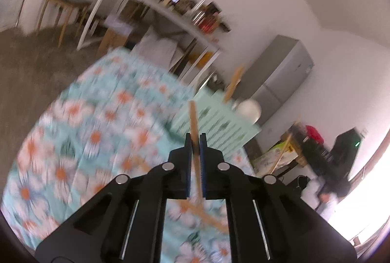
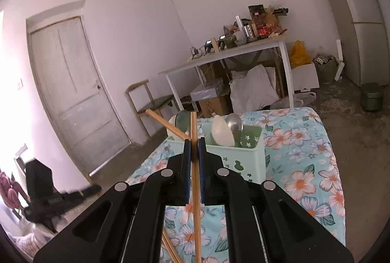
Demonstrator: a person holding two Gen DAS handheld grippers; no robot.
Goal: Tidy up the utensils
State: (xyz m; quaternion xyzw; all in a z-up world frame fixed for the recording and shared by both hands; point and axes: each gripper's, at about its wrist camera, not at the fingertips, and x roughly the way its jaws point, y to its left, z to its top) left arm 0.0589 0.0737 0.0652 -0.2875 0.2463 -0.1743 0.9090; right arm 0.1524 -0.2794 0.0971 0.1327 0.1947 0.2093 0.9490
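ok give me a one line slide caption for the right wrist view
Right gripper shut on a wooden chopstick, facing a mint green utensil caddy holding spoons on a floral tablecloth.

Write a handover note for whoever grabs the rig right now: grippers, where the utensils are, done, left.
Left gripper: shut on a wooden chopstick, lifted above the floral tablecloth.
Right gripper: shut on another chopstick.
Mint utensil holder stands on the table; a white spoon and a metal spoon already stand in it, and one chopstick leans in the compartment beside them.
Left: drop both held chopsticks into the holder. More chopsticks still lie on the cloth.
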